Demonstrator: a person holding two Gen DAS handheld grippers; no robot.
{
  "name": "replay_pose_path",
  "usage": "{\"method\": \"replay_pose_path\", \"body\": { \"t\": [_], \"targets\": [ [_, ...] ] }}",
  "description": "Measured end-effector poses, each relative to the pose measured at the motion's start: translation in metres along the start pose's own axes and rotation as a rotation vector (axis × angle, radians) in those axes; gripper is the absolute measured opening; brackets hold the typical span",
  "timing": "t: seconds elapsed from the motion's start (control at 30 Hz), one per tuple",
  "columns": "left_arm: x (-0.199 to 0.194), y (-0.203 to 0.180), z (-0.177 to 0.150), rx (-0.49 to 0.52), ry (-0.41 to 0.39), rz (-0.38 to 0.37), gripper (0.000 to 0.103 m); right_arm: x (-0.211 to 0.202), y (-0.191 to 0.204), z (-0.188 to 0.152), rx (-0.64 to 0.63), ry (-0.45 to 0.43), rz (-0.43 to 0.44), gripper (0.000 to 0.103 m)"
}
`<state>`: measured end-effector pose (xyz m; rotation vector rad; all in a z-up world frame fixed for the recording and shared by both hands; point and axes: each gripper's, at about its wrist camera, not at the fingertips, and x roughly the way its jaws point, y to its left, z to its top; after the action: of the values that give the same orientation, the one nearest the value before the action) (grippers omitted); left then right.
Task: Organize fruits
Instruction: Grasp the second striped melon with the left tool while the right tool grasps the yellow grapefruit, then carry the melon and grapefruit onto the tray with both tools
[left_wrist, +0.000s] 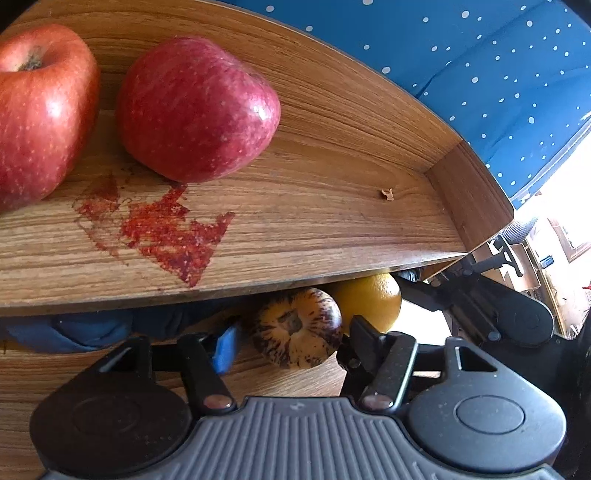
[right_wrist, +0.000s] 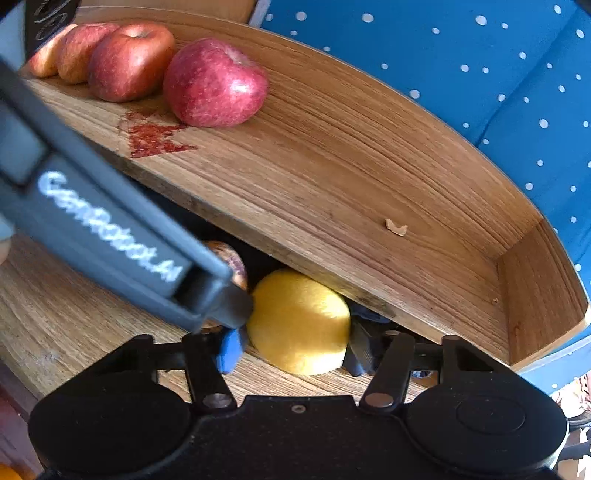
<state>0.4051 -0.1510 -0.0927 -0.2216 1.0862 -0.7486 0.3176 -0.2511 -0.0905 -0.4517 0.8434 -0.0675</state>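
A wooden tray (left_wrist: 332, 206) (right_wrist: 332, 177) holds several red apples along its back wall, the nearest one (left_wrist: 195, 107) (right_wrist: 214, 83) lying on its side. Below the tray's front edge, my left gripper (left_wrist: 291, 341) is shut on a yellow fruit with purple stripes (left_wrist: 295, 328), stem end towards the camera. Right beside it, my right gripper (right_wrist: 295, 349) is shut on a yellow-orange citrus fruit (right_wrist: 299, 321) (left_wrist: 373, 299). The left gripper's grey body (right_wrist: 110, 229) crosses the right wrist view and hides most of the striped fruit (right_wrist: 236, 262).
A red stain (left_wrist: 159, 229) (right_wrist: 155, 136) marks the tray floor by the apples, and a small crumb (left_wrist: 387, 194) (right_wrist: 396, 227) lies further right. The tray's right half is bare. A blue dotted cloth (left_wrist: 480, 74) (right_wrist: 480, 92) lies behind. A wooden table (right_wrist: 55, 302) is underneath.
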Motion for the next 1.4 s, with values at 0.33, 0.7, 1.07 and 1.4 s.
{"method": "replay_pose_path", "body": {
  "t": [0.33, 0.7, 1.07, 1.4],
  "targets": [
    [-0.004, 0.000, 0.000, -0.002, 0.018, 0.032, 0.057, -0.012, 0.004, -0.007, 0.036, 0.000, 0.007, 0.060],
    [-0.042, -0.002, -0.022, -0.010, -0.019, 0.072, 0.057, -0.060, 0.008, -0.026, 0.093, -0.040, 0.026, 0.060],
    [-0.098, 0.000, -0.063, -0.085, -0.081, 0.170, 0.057, -0.109, 0.024, -0.041, 0.123, -0.127, 0.136, 0.060],
    [-0.128, 0.005, -0.115, -0.177, -0.084, 0.250, 0.057, -0.130, 0.042, -0.062, 0.121, -0.128, 0.216, 0.060]
  ]
}}
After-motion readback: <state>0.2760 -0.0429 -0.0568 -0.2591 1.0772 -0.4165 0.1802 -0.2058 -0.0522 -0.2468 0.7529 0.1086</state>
